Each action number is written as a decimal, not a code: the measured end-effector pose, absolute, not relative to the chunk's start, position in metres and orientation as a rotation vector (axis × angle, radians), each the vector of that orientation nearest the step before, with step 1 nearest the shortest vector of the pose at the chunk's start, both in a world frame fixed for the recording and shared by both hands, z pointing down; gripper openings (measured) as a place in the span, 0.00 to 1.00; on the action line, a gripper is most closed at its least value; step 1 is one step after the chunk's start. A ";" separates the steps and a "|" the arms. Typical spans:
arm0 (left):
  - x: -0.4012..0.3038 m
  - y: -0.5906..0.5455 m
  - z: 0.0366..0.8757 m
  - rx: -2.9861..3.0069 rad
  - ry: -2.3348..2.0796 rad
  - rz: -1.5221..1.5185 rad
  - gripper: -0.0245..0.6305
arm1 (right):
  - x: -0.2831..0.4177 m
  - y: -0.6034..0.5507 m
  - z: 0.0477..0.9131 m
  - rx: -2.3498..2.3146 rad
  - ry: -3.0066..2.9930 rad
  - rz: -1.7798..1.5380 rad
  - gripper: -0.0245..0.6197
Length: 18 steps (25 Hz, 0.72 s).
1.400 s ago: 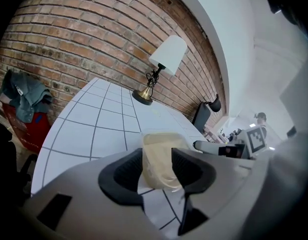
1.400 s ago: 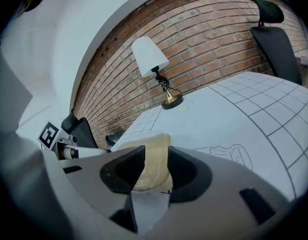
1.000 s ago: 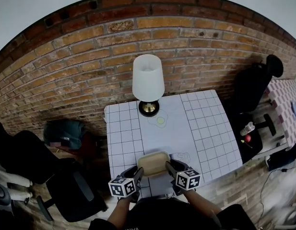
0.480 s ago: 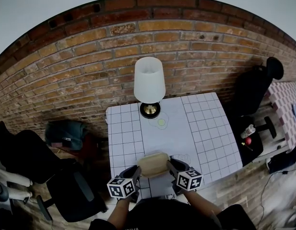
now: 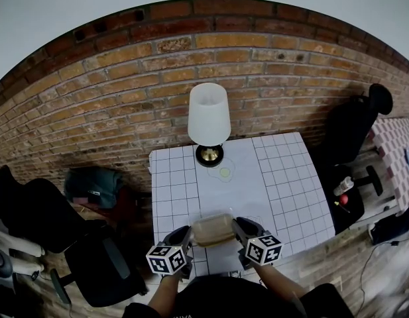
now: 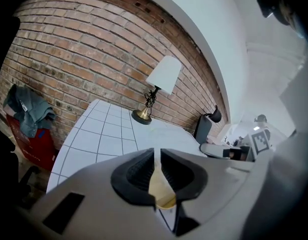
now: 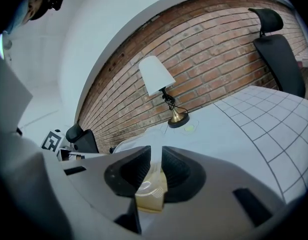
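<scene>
Translucent tan plastic, a shallow container (image 5: 213,229) sits between the two grippers at the table (image 5: 284,184) edge farthest from the lamp (image 5: 209,114), straight in front of the lamp's brass base. The left gripper (image 5: 185,234) pinches the container's left end and the right gripper (image 5: 237,227) pinches its right end. In the left gripper view the jaws of the left gripper (image 6: 157,166) stand almost together on a thin wedge of the container (image 6: 161,191). In the right gripper view the right gripper (image 7: 156,164) likewise clamps the container's rim (image 7: 151,191).

Each gripper's cube shows black-and-white square marker patterns. A white tag on the blue-grey jacket (image 6: 24,109), left of the lamp and off the table, is too small to read.

Both ends of the container are covered by the jaws, and the pictures do not show whether its underside touches the table. The table's white gridded top is cut off by the person's body on the side away from the lamp. Just in front of the lamp lies a small yellow-green round mark (image 5: 225,172) inside a faint outline. A black office chair (image 5: 353,121) stands well to the lamp's right, against the brick wall (image 5: 124,78).
</scene>
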<state>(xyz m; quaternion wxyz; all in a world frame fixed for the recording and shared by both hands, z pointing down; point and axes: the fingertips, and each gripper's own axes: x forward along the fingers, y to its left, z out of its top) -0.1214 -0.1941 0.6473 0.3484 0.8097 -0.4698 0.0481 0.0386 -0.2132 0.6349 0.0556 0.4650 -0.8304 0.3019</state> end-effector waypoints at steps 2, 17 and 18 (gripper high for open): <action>-0.121 -0.197 0.640 2.114 -1.227 0.108 0.11 | 0.039 -0.216 0.628 1.420 -2.536 0.904 0.13; -0.127 -0.214 0.572 2.261 -1.284 0.008 0.11 | 0.038 -0.234 0.548 1.476 -2.712 0.741 0.07; -0.127 -0.215 0.568 2.268 -1.285 -0.001 0.11 | 0.039 -0.234 0.542 1.482 -2.727 0.727 0.07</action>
